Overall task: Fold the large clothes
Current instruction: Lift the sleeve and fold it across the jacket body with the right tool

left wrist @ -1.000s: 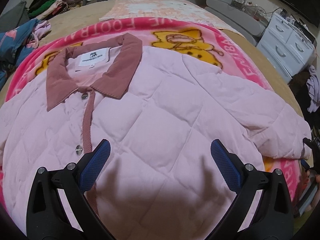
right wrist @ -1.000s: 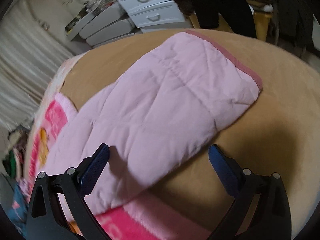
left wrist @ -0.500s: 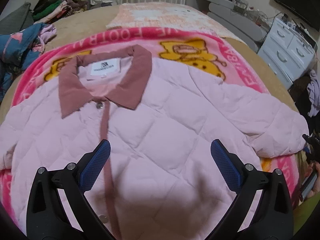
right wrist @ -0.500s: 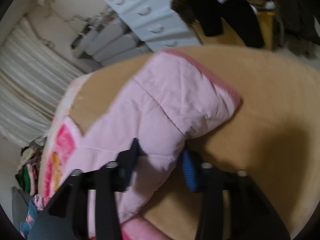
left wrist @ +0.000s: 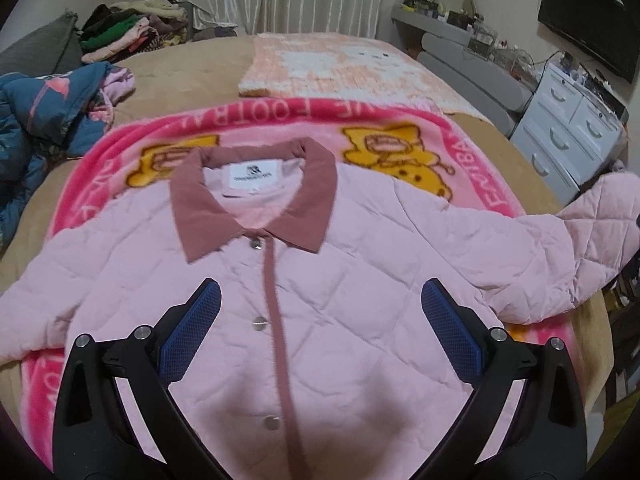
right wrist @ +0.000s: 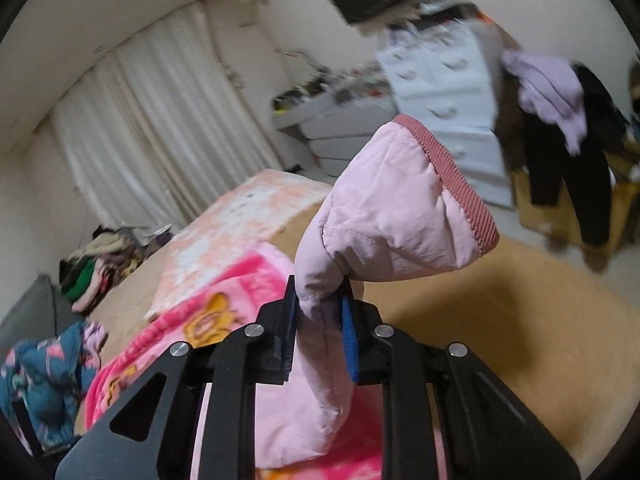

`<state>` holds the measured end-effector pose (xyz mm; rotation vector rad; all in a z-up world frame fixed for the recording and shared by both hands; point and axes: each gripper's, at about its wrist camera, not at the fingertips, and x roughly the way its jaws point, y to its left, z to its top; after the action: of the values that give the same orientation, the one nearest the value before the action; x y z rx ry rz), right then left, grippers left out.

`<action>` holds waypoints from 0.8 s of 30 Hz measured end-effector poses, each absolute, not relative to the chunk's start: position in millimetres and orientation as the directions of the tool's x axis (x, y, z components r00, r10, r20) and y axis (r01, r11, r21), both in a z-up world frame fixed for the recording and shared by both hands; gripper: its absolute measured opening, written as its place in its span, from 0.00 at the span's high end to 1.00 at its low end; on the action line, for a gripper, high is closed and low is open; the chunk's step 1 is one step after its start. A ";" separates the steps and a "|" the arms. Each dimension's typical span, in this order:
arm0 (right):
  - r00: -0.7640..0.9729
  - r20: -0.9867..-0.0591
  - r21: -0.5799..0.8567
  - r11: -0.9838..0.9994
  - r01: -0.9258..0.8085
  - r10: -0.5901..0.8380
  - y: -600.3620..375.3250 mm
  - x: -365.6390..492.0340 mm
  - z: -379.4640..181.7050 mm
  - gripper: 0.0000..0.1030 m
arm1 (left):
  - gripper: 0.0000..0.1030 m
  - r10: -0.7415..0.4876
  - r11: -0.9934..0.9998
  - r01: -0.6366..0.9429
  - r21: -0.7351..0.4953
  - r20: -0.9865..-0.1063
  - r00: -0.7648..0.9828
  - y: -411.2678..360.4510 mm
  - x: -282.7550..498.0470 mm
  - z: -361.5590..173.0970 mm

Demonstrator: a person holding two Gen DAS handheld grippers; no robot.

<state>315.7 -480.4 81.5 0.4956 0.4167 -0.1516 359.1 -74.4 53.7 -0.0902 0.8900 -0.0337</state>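
A pink quilted jacket (left wrist: pixel 340 288) with a dusty-rose collar and button placket lies face up on a bright pink cartoon blanket (left wrist: pixel 472 152). My left gripper (left wrist: pixel 320 304) hovers open above its chest, with nothing between the blue pads. The jacket's right sleeve (left wrist: pixel 600 224) rises off the bed at the right edge of the left wrist view. In the right wrist view my right gripper (right wrist: pixel 320 312) is still closing, its pads pressing on that sleeve (right wrist: pixel 384 216) just behind the rose ribbed cuff (right wrist: pixel 452 176), which stands above the jaws.
The tan bed (left wrist: pixel 192 76) also holds a peach patterned blanket (left wrist: pixel 340 64), a blue floral garment (left wrist: pixel 44 120) at the left and a pile of clothes (left wrist: pixel 132 32) at the far left. White drawers (left wrist: pixel 572 128) and a cluttered desk stand to the right.
The right gripper went from open over the flat sleeve to shut on it, and lifted the cuff end off the bed. The left gripper rose and drew back, still open.
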 end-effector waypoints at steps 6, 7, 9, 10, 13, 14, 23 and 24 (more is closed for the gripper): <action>0.914 -0.405 0.361 0.917 0.168 -0.007 -425.5 325.9 121.1 0.83 | 0.09 -0.065 0.995 -0.016 -0.100 -0.746 0.662 -43.7 344.9 76.5; 0.917 -0.400 0.353 0.923 0.151 0.003 -415.0 327.0 127.1 0.83 | 0.09 -0.064 0.995 -0.018 -0.102 -0.745 0.665 -40.5 343.4 78.1; 0.921 -0.389 0.328 0.937 0.120 0.018 -395.0 328.1 137.6 0.83 | 0.09 -0.064 0.994 -0.025 -0.109 -0.738 0.672 -29.1 340.5 83.8; 0.923 -0.384 0.311 0.944 0.107 0.022 -383.8 328.0 142.5 0.83 | 0.09 -0.062 0.993 -0.031 -0.112 -0.732 0.679 -23.9 338.3 85.9; 0.931 -0.363 0.259 0.963 0.069 0.030 -350.3 328.4 155.2 0.83 | 0.09 -0.070 0.990 -0.040 -0.136 -0.715 0.696 -4.9 331.3 90.7; 0.933 -0.357 0.244 0.968 0.052 0.040 -338.3 328.6 159.3 0.83 | 0.09 -0.070 0.989 -0.042 -0.139 -0.712 0.698 -0.3 329.6 91.3; 0.932 -0.339 0.175 0.982 -0.073 0.130 -250.6 331.9 173.9 0.83 | 0.09 -0.079 0.977 -0.083 -0.195 -0.701 0.708 52.4 318.4 91.1; 0.929 -0.340 0.173 0.981 -0.087 0.142 -237.9 332.7 173.7 0.83 | 0.09 -0.078 0.975 -0.092 -0.201 -0.702 0.707 59.8 317.8 89.8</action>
<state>332.7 -237.9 173.7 0.1562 0.3595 0.1180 317.8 59.8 89.8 -0.2285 0.7867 0.0080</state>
